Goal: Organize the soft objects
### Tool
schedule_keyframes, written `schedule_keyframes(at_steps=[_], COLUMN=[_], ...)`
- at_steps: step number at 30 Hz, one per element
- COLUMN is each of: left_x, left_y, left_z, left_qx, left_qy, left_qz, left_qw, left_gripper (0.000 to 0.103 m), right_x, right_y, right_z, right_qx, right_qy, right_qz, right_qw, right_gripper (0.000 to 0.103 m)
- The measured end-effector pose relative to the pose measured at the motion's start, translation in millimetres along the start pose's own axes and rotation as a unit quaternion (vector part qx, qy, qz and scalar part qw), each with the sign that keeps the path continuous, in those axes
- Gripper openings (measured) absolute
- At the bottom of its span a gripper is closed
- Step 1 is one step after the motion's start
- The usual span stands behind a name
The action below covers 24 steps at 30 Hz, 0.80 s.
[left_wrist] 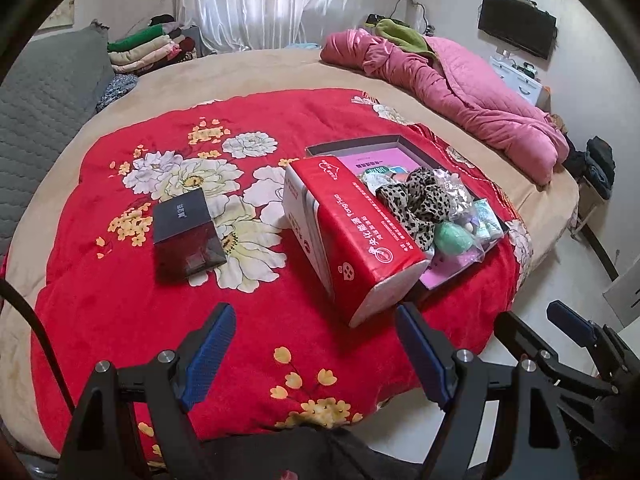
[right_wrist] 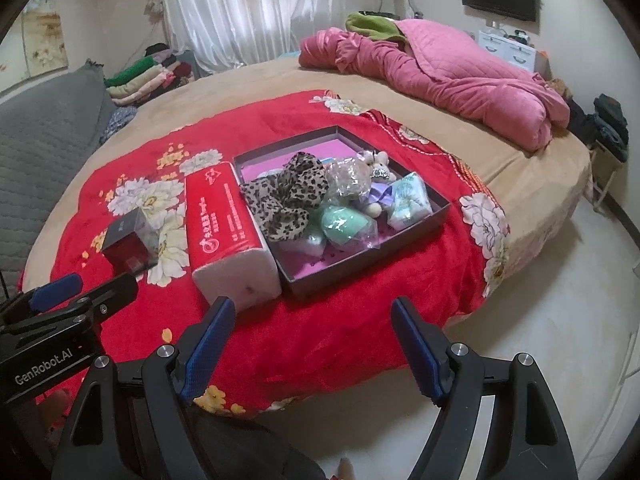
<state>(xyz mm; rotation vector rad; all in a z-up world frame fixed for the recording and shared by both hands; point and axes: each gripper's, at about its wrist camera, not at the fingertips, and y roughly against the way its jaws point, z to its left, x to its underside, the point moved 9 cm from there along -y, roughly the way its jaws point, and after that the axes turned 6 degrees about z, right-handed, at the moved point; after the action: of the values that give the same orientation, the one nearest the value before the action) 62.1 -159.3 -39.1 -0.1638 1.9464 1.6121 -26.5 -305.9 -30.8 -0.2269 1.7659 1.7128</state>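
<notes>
A shallow dark box [right_wrist: 360, 264] with a pink floor lies on the red flowered blanket [right_wrist: 344, 320]. In it are a leopard-print scrunchie [right_wrist: 288, 196], a green sponge in a clear bag [right_wrist: 342, 224], a small plush bear [right_wrist: 378, 168] and a pale tissue pack [right_wrist: 410, 200]. The box also shows in the left wrist view [left_wrist: 356, 145], with the scrunchie [left_wrist: 416, 204]. A red tissue pack [left_wrist: 352, 236] lies against the box's left side [right_wrist: 228, 220]. My left gripper [left_wrist: 316, 344] is open and empty in front of the pack. My right gripper [right_wrist: 312, 336] is open and empty in front of the box.
A dark clear-topped cube box [left_wrist: 186, 236] sits left on the blanket. A pink quilt [right_wrist: 440, 76] lies at the far right of the bed. Folded clothes [left_wrist: 148, 48] are stacked at the back left by a grey cushion [left_wrist: 44, 104]. Floor lies right of the bed.
</notes>
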Motion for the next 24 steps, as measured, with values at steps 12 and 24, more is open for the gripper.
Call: schedule_keyframes(at_steps=[12,24], left_x=[0.7,2.9], left_y=[-1.0,-2.6], left_z=[0.3,1.8], left_qx=[-0.001,-0.003], left_qy=[0.000,0.001], left_qz=[0.002,0.002], left_qw=[1.0000,1.0000], left_gripper=[0.081,0.081], right_x=[1.1,3.1], right_y=[-1.7,0.4], right_z=[-1.2,5.9], right_qx=[-0.002,-0.003], right_qy=[0.001,0.009], right_qz=[0.003,0.001], right_qw=[1.000,1.000], right_gripper=[0.081,0.081])
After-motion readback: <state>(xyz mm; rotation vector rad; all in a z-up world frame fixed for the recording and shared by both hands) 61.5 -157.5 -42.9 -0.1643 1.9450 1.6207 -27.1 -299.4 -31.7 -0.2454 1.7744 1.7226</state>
